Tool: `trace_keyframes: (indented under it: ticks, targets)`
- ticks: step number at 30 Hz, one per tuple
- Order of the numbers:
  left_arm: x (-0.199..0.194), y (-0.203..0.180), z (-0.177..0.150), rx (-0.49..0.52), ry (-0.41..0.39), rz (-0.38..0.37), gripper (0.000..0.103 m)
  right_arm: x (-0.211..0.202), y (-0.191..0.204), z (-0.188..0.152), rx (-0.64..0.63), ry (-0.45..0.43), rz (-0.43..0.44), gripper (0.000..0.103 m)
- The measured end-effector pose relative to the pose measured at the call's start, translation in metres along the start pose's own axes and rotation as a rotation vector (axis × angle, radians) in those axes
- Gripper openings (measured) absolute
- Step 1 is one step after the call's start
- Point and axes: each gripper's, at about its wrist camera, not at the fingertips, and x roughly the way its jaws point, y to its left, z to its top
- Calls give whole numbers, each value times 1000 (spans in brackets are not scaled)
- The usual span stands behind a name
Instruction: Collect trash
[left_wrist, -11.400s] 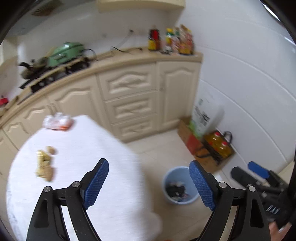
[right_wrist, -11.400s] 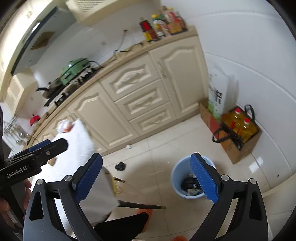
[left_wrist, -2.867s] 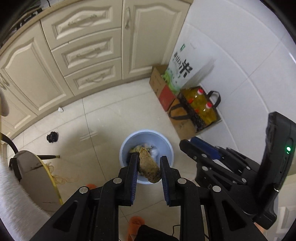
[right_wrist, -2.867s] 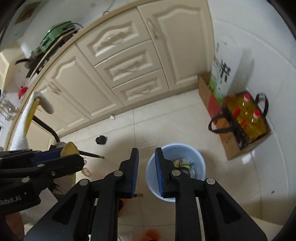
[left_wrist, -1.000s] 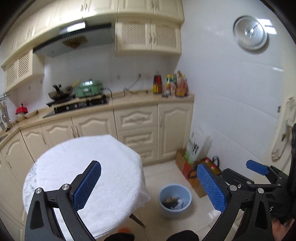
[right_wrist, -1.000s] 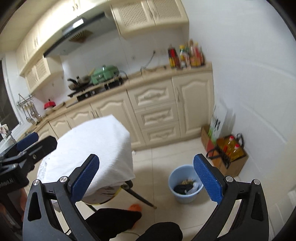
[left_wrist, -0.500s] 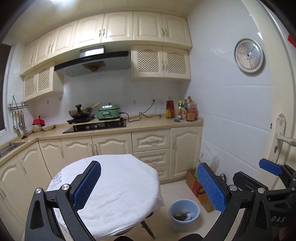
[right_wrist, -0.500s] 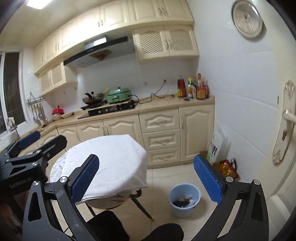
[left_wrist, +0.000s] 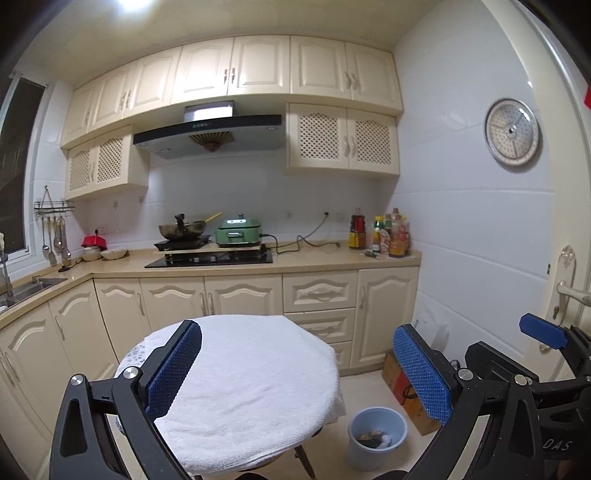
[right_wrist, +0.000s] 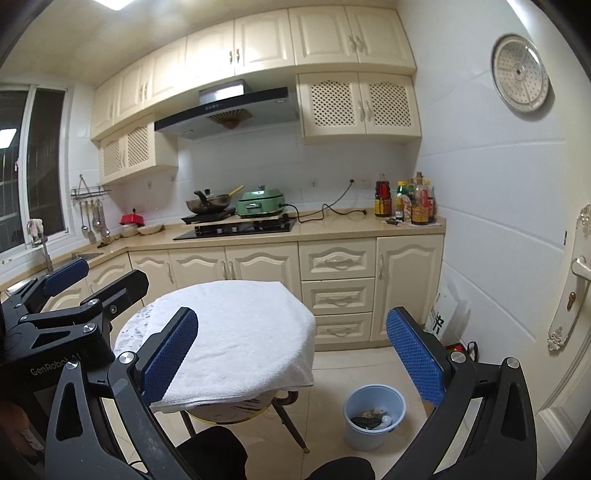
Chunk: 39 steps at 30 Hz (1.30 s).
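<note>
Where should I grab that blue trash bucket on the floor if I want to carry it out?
Probably the rim of the blue trash bucket, from straight above. It stands upright and open-topped beside the round table, trash sitting low inside, so one finger could slip inside the wall and one outside. The side away from the table leg looks clearest.

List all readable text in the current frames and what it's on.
"GenRobot.AI": body of the left tongs, last letters partly hidden.
"DAS": body of the right tongs, start cut off.
"米": white bag by the wall.
Bottle labels on the counter: too small to read.
</note>
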Motion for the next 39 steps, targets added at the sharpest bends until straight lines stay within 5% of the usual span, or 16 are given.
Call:
trace_keyframes:
  ticks: [39]
  targets:
    - [32, -52, -2, -7, -43, 85, 102, -8, 13, 4, -23, -40, -1, 103]
